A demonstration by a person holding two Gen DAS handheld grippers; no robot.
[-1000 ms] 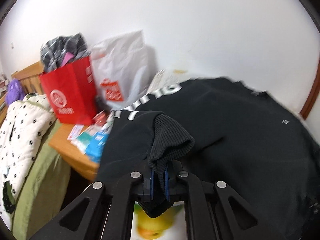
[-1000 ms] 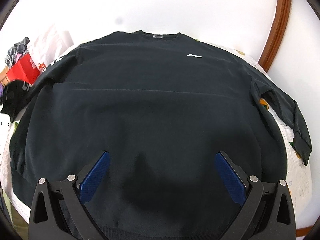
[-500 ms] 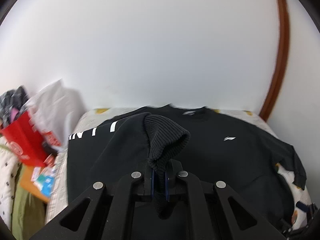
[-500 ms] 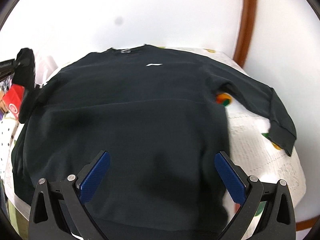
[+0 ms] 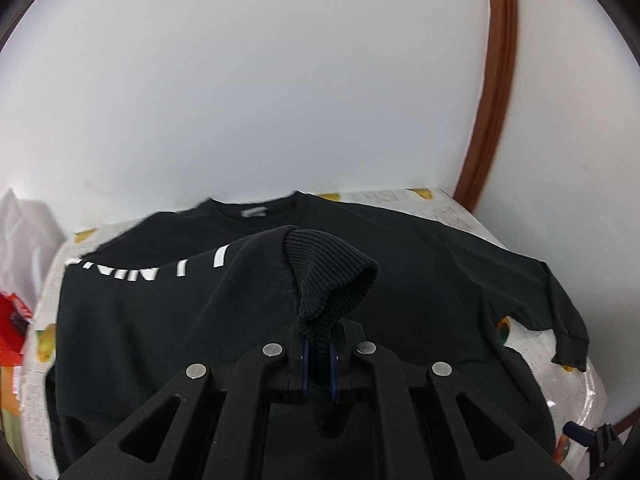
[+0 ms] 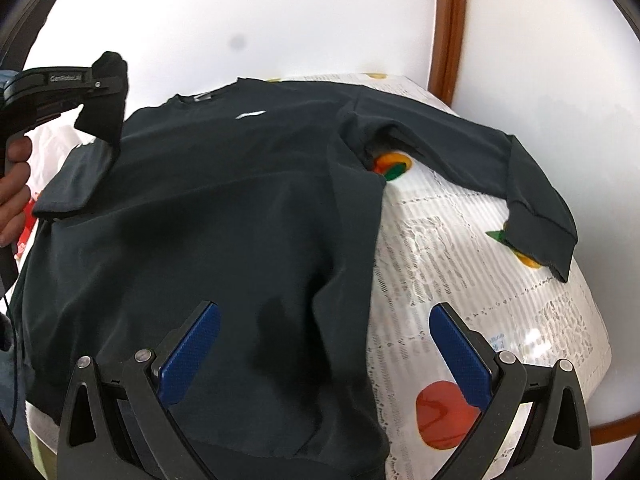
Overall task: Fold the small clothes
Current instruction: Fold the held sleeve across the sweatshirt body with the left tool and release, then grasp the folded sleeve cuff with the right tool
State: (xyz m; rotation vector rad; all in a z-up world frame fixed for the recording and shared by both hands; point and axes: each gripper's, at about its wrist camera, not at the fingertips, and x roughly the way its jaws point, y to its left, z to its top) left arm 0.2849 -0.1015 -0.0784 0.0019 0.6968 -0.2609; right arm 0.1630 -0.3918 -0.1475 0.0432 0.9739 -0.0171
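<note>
The left gripper pinches the black sweatshirt's ribbed cuff above its body; the right gripper hovers wide open, empty.

One black sweatshirt lies on one printed cloth. Two sleeves: one lifted over the sweatshirt, one spread beside it. Two bags left of it: white, red.
</note>
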